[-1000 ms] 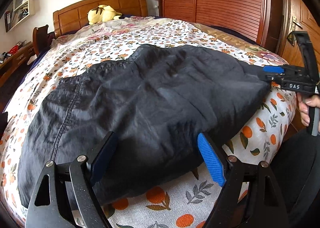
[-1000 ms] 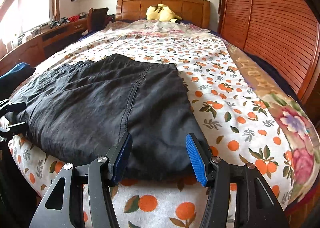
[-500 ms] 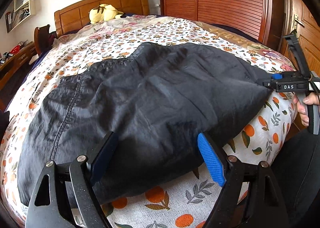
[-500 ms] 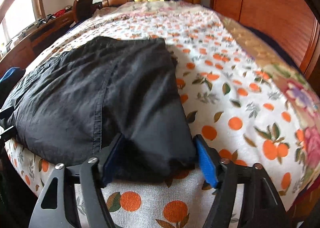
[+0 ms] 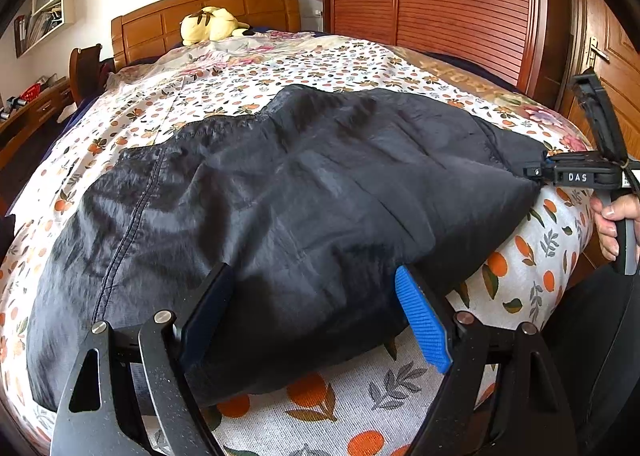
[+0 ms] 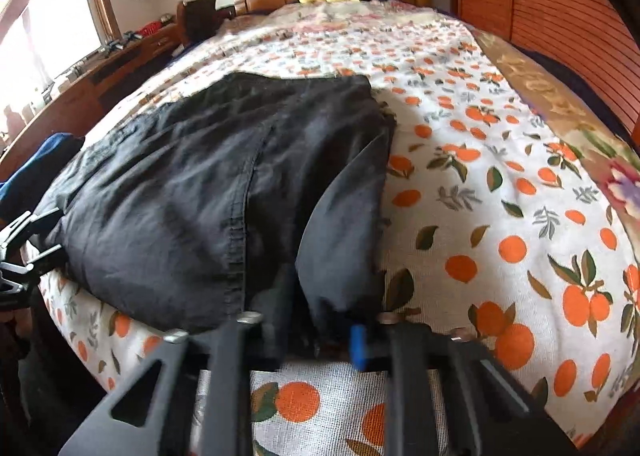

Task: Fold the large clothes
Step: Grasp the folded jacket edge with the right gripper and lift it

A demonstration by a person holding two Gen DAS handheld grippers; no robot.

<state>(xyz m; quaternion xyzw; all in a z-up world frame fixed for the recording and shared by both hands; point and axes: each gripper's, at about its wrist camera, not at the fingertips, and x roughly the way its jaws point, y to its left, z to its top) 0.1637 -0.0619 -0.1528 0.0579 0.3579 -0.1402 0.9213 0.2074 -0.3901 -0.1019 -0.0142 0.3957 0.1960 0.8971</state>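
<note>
The right gripper (image 6: 316,340) is clenched on the near corner of the black garment (image 6: 208,192), bunching it; the left gripper (image 5: 316,316) straddles the near hem, jaws spread — the garment lies flat on the orange-print bedspread (image 6: 500,216); only the left view shows the hand (image 5: 612,224) on the right handle.

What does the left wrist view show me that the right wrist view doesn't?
Only the left wrist view shows the right gripper from the side, jaws shut on the black nylon garment's corner, plus the hand holding it and the brown wooden door. Only the right wrist view shows the bright window and wooden desk. Both share the garment, orange-print bedsheet, yellow plush toy, and wooden headboard.
</note>
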